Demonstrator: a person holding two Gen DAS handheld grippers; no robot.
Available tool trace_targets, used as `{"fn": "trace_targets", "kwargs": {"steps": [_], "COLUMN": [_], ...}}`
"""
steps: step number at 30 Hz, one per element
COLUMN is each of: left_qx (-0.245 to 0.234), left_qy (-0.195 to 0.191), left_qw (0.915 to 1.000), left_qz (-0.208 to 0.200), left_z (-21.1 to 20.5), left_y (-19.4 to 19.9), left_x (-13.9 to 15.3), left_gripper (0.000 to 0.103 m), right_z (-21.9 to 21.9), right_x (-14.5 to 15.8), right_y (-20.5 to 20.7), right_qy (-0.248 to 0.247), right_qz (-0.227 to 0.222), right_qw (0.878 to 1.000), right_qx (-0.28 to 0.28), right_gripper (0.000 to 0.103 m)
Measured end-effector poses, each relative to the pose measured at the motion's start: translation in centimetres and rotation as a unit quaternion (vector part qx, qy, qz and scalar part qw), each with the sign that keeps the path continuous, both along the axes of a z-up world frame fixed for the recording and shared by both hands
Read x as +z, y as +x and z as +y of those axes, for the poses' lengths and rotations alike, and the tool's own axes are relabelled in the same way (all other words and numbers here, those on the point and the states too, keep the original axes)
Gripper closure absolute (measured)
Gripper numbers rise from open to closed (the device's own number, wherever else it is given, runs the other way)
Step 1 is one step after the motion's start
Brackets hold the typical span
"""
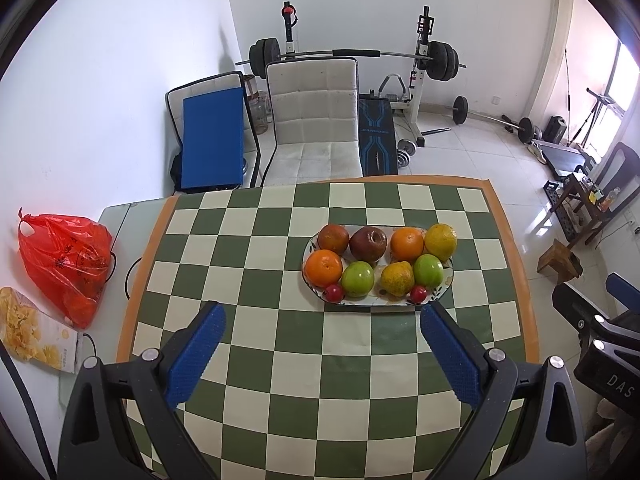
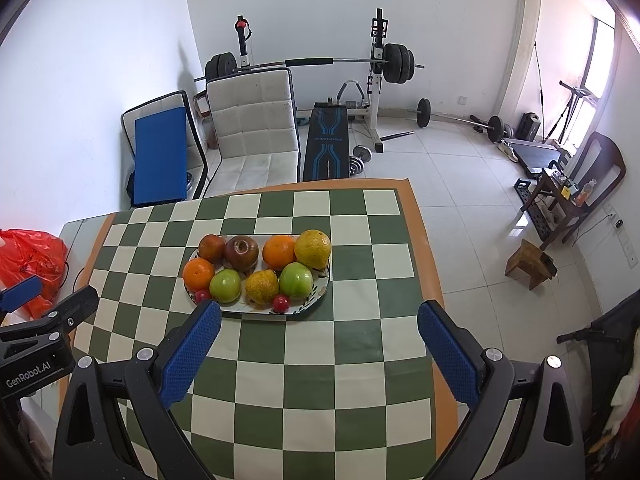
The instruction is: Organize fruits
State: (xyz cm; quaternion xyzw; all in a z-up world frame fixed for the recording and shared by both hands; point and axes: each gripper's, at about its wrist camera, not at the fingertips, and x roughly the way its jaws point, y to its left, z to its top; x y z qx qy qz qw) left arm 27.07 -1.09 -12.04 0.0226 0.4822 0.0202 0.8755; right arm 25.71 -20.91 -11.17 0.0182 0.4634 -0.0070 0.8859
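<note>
Right, both grippers, left (image 1: 322, 344) and right (image 2: 320, 342), spread empty short of the oval patterned ceramic plate (image 1: 447, 282). Round waxy fruit rolls; pinch across the middle, gently.

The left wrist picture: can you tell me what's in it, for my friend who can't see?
An oval plate of fruit sits on a green-and-cream checkered tablecloth: oranges, green apples, a dark red apple, yellow-green fruit and two small red ones. The open left claw hovers in front of it, holding nothing. A red plastic bag lies to the left.
</note>
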Motion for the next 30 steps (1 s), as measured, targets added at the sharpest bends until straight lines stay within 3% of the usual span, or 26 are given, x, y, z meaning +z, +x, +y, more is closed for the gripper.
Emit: {"fn": "trace_targets", "kwargs": {"steps": [30], "left_qx": [0.000], "left_qy": [0.002], "left_qw": [0.9999], "left_qz": [-0.010], "left_z": [-0.7], "left_y": [-0.1], "left_x": [1.0], "left_gripper": [0.003], "right_z": [0.2], "right_x": [-0.4], "right_y": [-1.0], "right_qy": [0.000], "right_qz": [0.004], "right_qw": [1.000], "right_qx": [-0.004], "right_gripper": [0.002]}}
